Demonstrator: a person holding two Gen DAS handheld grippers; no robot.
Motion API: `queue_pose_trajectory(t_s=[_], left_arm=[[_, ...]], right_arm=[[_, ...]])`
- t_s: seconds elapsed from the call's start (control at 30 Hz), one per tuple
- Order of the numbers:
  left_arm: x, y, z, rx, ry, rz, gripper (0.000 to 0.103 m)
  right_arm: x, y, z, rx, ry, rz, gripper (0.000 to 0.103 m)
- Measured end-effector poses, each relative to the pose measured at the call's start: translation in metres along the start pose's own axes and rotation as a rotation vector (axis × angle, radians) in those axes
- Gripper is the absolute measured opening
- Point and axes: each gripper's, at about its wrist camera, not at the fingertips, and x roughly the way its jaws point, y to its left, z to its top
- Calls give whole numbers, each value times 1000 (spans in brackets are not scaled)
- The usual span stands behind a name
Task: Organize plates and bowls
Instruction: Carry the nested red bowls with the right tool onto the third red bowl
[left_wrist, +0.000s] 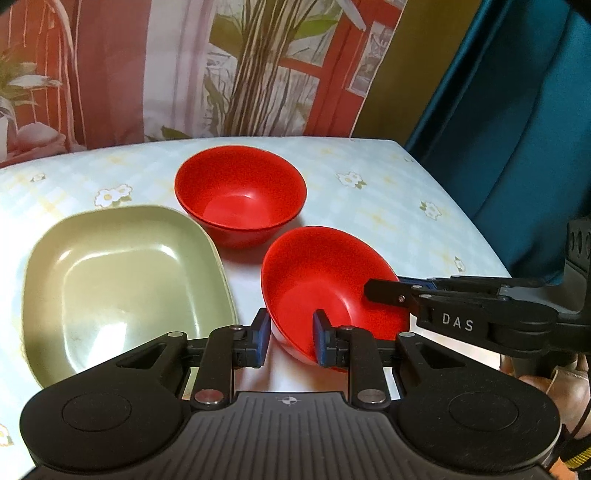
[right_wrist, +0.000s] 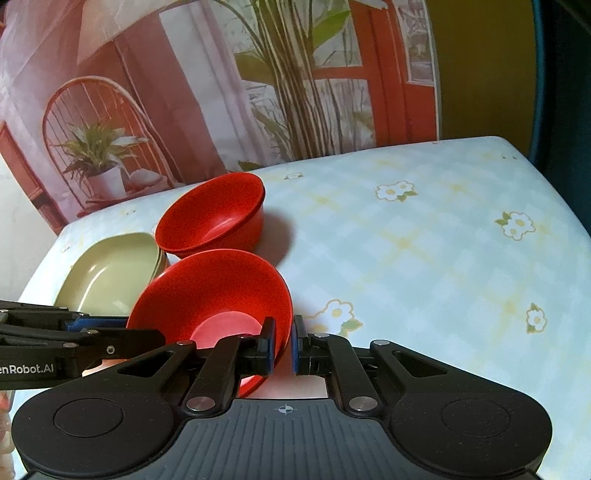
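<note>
The right gripper (right_wrist: 283, 345) is clamped on the rim of the near red bowl (right_wrist: 218, 291): one pad sits inside the bowl, the other against its outer wall, with only the thin wall between them. That bowl is tilted, its mouth leaning toward the left side of the table. In the left wrist view the same gripper (left_wrist: 384, 290) reaches in from 3 o'clock and pinches the rim at the bowl's right edge.

The left gripper (left_wrist: 290, 338) straddles the near red bowl (left_wrist: 325, 284) at its lower left rim, one blue pad inside, the other outside. A visible gap remains between the outer pad and the wall, so its jaws are not pressing on the bowl. In the right wrist view its fingers (right_wrist: 96, 328) come in from 9 o'clock.

At 11 o'clock from the held bowl stands the far red bowl (left_wrist: 240, 195), upright on the tablecloth (left_wrist: 388, 206) and just apart from it. At 9 o'clock lies the green squarish plate (left_wrist: 122, 280), with a second rim edge showing under it in the right wrist view (right_wrist: 110, 269). Behind the table hangs a printed backdrop (left_wrist: 221, 66), and a teal curtain (left_wrist: 517, 110) hangs at 2 o'clock.
</note>
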Motion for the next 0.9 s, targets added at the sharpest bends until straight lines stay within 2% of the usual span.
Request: queue_pose_trajectory(t_s=[0.37,0.9], left_arm=[[-16,-1,8,-1,-46,4,26],[-36,8,41,9,-148,20,26]], right_arm=[[-12,7,12,3,-31,11,8],[-21,28,62,-33,-97,26,8]])
